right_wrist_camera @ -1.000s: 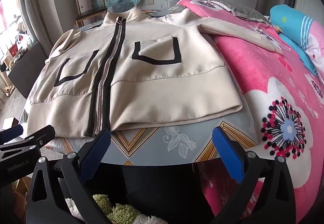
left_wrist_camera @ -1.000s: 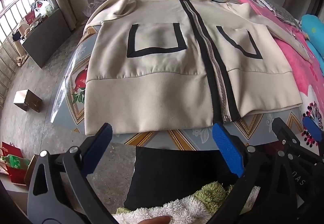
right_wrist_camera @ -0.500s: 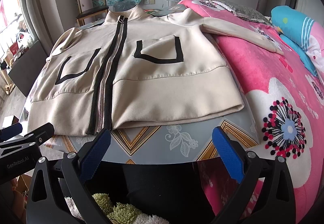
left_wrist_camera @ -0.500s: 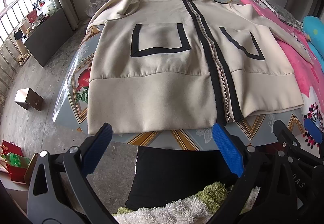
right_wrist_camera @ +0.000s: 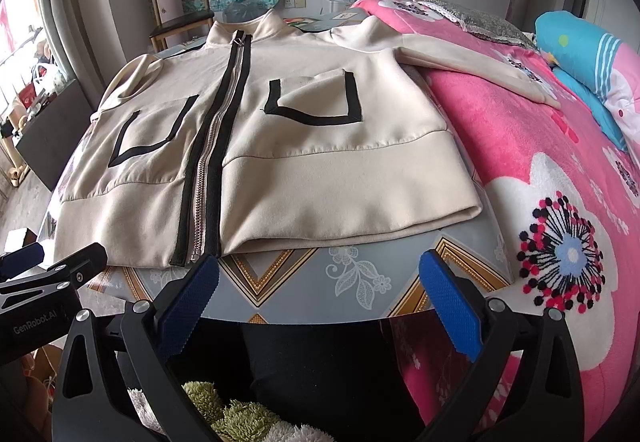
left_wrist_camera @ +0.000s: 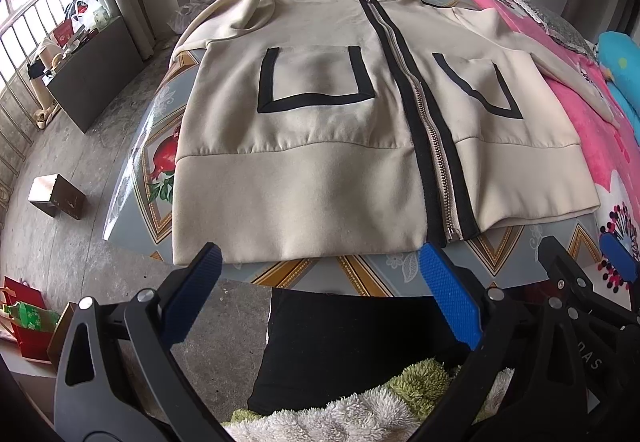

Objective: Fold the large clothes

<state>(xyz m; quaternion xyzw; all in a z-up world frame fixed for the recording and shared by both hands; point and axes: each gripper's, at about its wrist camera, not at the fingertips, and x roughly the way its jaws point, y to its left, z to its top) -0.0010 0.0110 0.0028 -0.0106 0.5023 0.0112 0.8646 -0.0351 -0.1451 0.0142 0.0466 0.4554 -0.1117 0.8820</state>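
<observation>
Both wrist cams sit low at table (left_wrist_camera: 132,218) edge, facing far wall, sharing the jacket (left_wrist_camera: 320,170) (right_wrist_camera: 320,178).

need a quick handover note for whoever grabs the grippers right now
Left gripper: open, empty, short of the jacket's hem.
Right gripper: open, empty, above the near table edge.
Cream zip jacket: flat, face up, zipped, collar at the far end of the patterned table; one sleeve lies out on the pink blanket, the other is bunched at the far shoulder.
Done: laid out.
Left: every fold.
</observation>
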